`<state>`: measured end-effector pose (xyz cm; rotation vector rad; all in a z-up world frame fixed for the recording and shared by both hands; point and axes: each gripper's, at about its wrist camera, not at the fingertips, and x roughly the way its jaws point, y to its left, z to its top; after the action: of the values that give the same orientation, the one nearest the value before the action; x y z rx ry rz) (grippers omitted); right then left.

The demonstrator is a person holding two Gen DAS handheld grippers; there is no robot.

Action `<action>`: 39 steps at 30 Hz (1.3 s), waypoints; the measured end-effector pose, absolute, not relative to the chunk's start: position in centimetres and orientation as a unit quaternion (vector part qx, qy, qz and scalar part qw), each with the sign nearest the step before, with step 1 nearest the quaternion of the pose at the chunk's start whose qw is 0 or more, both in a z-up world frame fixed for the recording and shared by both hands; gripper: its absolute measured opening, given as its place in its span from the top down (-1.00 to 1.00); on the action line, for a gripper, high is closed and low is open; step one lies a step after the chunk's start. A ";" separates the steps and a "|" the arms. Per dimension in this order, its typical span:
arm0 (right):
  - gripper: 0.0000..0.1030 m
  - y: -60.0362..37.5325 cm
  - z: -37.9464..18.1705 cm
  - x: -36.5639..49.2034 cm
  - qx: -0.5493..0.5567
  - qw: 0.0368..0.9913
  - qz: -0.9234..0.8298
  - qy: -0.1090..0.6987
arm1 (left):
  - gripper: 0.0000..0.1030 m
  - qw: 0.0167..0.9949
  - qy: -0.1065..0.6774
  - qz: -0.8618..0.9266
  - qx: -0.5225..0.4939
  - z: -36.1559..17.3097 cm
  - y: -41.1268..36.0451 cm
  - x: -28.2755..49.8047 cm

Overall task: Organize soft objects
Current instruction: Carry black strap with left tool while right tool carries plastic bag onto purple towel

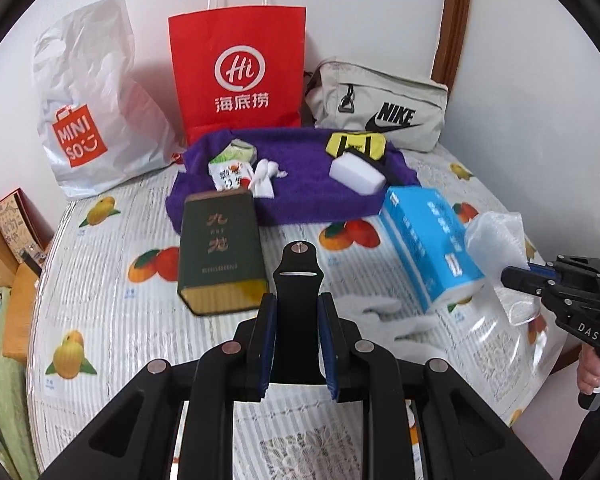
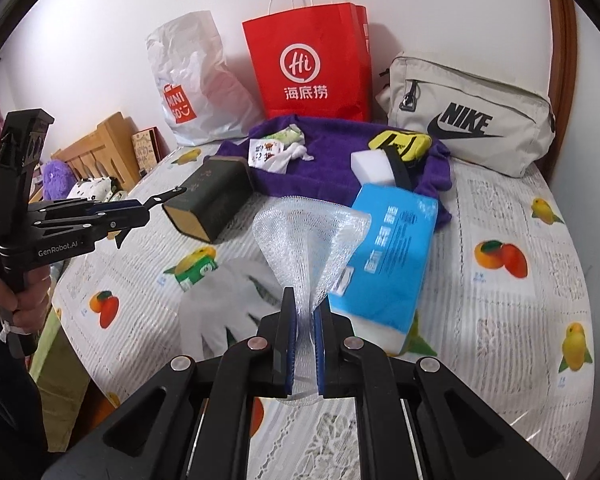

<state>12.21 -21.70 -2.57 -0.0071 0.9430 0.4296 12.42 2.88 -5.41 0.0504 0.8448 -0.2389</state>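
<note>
My right gripper (image 2: 306,320) is shut on a clear bubble-wrap sheet (image 2: 310,236) and holds it above the table, in front of a blue tissue pack (image 2: 392,252). In the left wrist view the sheet (image 1: 496,236) hangs from the right gripper (image 1: 508,276) at the far right. My left gripper (image 1: 297,308) is shut on a flat black plastic piece (image 1: 298,276), held over the table near a dark green tin (image 1: 220,256). A white glove (image 2: 224,304) lies flat on the table under the sheet. A purple towel (image 1: 300,196) carries small packets, a white sponge (image 1: 356,174) and a yellow pouch (image 1: 356,144).
At the back stand a white Miniso plastic bag (image 1: 88,120), a red paper bag (image 1: 240,68) and a beige Nike bag (image 1: 380,108) against the wall. The round table has a fruit-print cover (image 1: 112,320). A wooden bed frame (image 2: 100,144) lies left.
</note>
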 end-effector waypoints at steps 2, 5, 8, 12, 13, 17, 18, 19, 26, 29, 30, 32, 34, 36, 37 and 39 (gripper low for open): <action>0.85 -21.6 -2.2 13.0 -0.005 0.870 0.206 0.448 | 0.61 0.906 0.407 -0.112 0.021 -5.0 2.9 13.0; 0.85 -21.5 -1.7 14.2 -0.009 0.871 0.208 0.444 | 0.61 0.909 0.401 -0.110 0.018 -4.3 3.0 13.9; 0.85 -21.2 -1.4 15.6 -0.011 0.871 0.210 0.443 | 0.61 0.911 0.397 -0.110 0.016 -3.7 3.0 14.9; 0.85 -20.7 -1.1 17.2 -0.013 0.872 0.212 0.440 | 0.61 0.913 0.393 -0.109 0.013 -3.1 3.1 16.4; 0.85 -20.6 -1.0 17.7 -0.013 0.872 0.212 0.440 | 0.61 0.912 0.394 -0.111 0.013 -3.0 3.2 17.0; 0.85 -20.0 -1.2 19.7 -0.015 0.871 0.211 0.443 | 0.61 0.913 0.392 -0.114 0.008 -2.6 3.3 18.6; 0.85 -20.0 -1.3 20.1 -0.015 0.871 0.210 0.444 | 0.61 0.913 0.391 -0.115 0.008 -2.5 3.4 19.1; 0.85 -20.0 -1.3 20.5 -0.013 0.871 0.210 0.444 | 0.61 0.913 0.391 -0.116 0.009 -2.5 3.4 19.6; 0.85 -19.7 -1.7 23.5 -0.014 0.871 0.201 0.448 | 0.61 0.912 0.390 -0.124 0.007 -2.4 3.6 22.3; 0.85 -19.5 -1.8 24.8 -0.013 0.871 0.199 0.448 | 0.61 0.912 0.390 -0.125 0.007 -2.5 3.8 23.4; 0.85 -19.4 -1.8 25.3 -0.013 0.872 0.198 0.448 | 0.61 0.912 0.391 -0.125 0.006 -2.5 3.8 23.8; 0.85 -19.2 -1.9 26.2 -0.014 0.871 0.197 0.449 | 0.61 0.911 0.392 -0.124 0.005 -2.5 4.0 24.5; 0.85 -19.1 -1.9 26.9 -0.012 0.872 0.197 0.449 | 0.61 0.911 0.393 -0.124 0.005 -2.4 4.2 25.4; 0.85 -18.9 -2.0 27.8 -0.009 0.872 0.197 0.448 | 0.61 0.911 0.393 -0.126 0.007 -2.3 4.2 26.0; 0.85 -18.8 -2.1 28.2 -0.008 0.872 0.196 0.448 | 0.61 0.911 0.392 -0.127 0.009 -2.2 4.2 26.3; 0.85 -18.6 -2.3 29.1 -0.007 0.872 0.197 0.449 | 0.61 0.912 0.391 -0.127 0.012 -2.1 4.2 26.9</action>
<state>29.07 -18.57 -2.26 -0.0148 0.9381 0.4123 26.89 4.21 -2.06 0.0253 0.8054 -0.2617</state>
